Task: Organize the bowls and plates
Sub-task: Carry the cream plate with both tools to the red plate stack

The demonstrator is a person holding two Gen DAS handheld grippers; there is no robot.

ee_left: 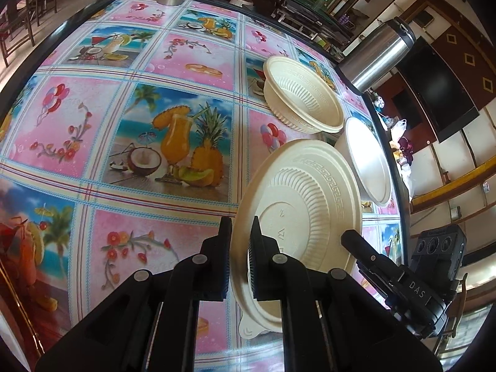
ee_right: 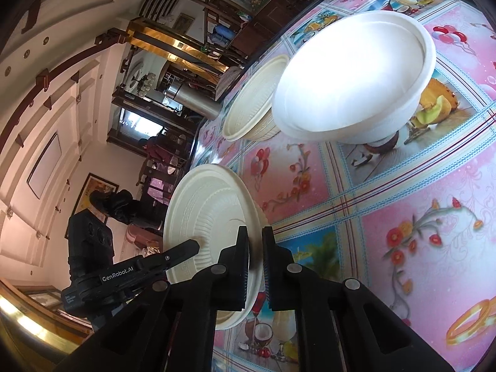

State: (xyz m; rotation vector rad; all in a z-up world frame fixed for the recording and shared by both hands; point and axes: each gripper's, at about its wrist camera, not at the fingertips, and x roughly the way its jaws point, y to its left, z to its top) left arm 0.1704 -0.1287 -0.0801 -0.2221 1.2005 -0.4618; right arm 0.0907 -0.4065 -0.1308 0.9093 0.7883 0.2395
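The left gripper (ee_left: 241, 226) points steeply down at the table (ee_left: 93, 142), its jaws clenched on the near rim of a cream plate (ee_left: 307, 192) with a ribbed well and a key-pattern band. The plate stands tilted on edge, lifted off the patterned cloth, its face turned toward the right. In the left wrist view the right gripper (ee_left: 348, 237) reaches in from the lower right, its dark finger touching the plate's opposite rim. In the right wrist view the right gripper (ee_right: 255, 231) angles more shallowly, and its jaws are clamped on that same plate (ee_right: 210, 210) at the rim, with the left gripper (ee_right: 192, 245) coming in from the left side.

Left of the plate the cloth lies bare over a wide stretch as far as the table's dark edge. To the right and farther off sit 2 bowls: a cream ribbed bowl (ee_left: 305, 93) and, nearer, a plain white bowl (ee_left: 369, 161), just beside each other. The white bowl stands close behind the held plate. Beyond the cream bowl a steel flask (ee_left: 375, 55) stands at the table's right edge, which runs just beside both bowls.
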